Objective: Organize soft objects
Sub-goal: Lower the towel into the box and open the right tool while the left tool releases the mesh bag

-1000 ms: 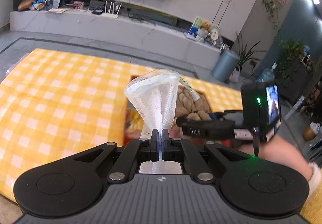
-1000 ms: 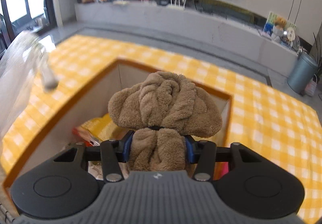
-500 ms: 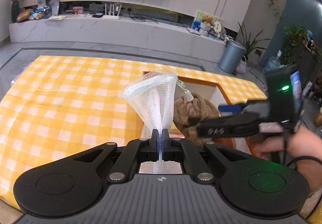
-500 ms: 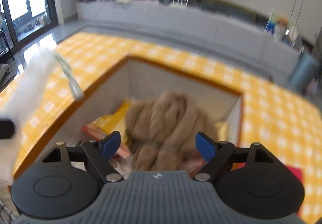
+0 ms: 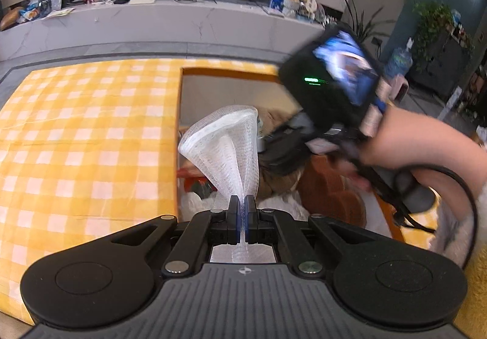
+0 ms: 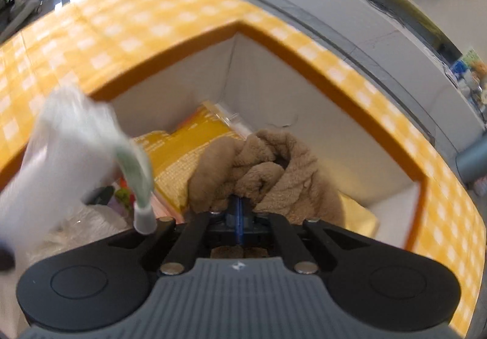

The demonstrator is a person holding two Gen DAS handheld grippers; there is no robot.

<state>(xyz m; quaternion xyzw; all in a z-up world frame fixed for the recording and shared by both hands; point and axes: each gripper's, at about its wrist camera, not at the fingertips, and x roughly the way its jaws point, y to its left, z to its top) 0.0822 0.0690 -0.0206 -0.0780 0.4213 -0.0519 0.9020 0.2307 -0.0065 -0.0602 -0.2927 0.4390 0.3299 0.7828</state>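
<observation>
My left gripper (image 5: 242, 217) is shut on a white mesh sponge (image 5: 223, 150) and holds it over the left edge of the open box (image 5: 179, 113). The sponge also shows blurred at the left of the right wrist view (image 6: 67, 156). My right gripper (image 6: 239, 211) is shut, low inside the box (image 6: 274, 71), its tips against the brown fluffy cloth (image 6: 268, 168); I cannot tell if cloth is pinched. The right gripper (image 5: 286, 153) shows just right of the sponge in the left wrist view.
The box is sunk in a yellow checked cloth (image 5: 85, 141). Inside lie a yellow packet (image 6: 188, 150), white plastic (image 6: 91, 223) and other items. A marble TV bench (image 5: 182, 19) stands behind.
The right gripper opened and let go of the brown cloth into the box, then shut again low against it. The left gripper moved the sponge right, over the box.
</observation>
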